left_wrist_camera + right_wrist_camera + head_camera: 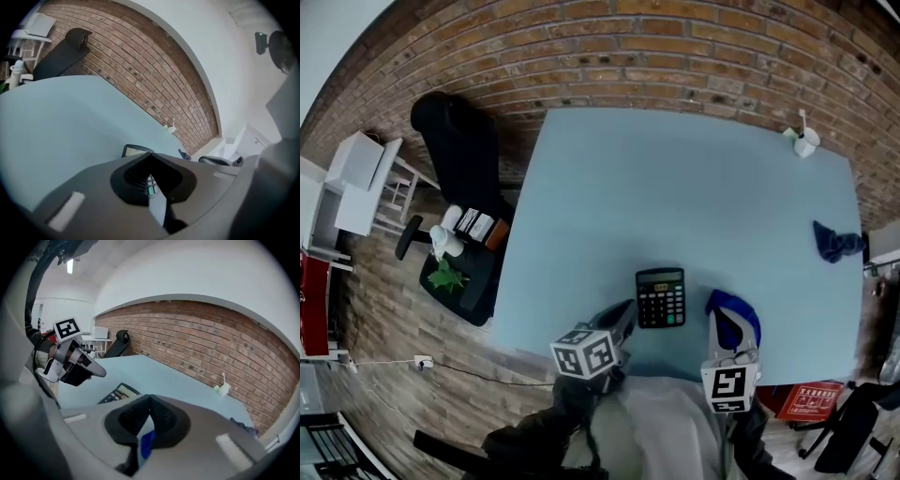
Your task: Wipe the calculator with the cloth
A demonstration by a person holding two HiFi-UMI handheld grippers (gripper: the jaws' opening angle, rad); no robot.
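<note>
A black calculator (661, 297) lies face up near the front edge of the light blue table (675, 187). My left gripper (628, 307) hovers just left of it, jaws shut with nothing between them; in the left gripper view the calculator's display (136, 150) shows just past the closed tips (150, 154). My right gripper (722, 317) is to the calculator's right, also shut and empty. A bright blue cloth (746, 319) lies under and around its front, and shows as a blue patch (147, 444) through the gap below the closed tips (150, 397). The right gripper view also has the calculator (116, 393).
A second, dark blue cloth (836, 242) lies at the table's right edge. A small white cup (804, 141) stands at the far right corner. A black chair (459, 150) and a brick wall are behind the table's left. The person's body is at the front edge.
</note>
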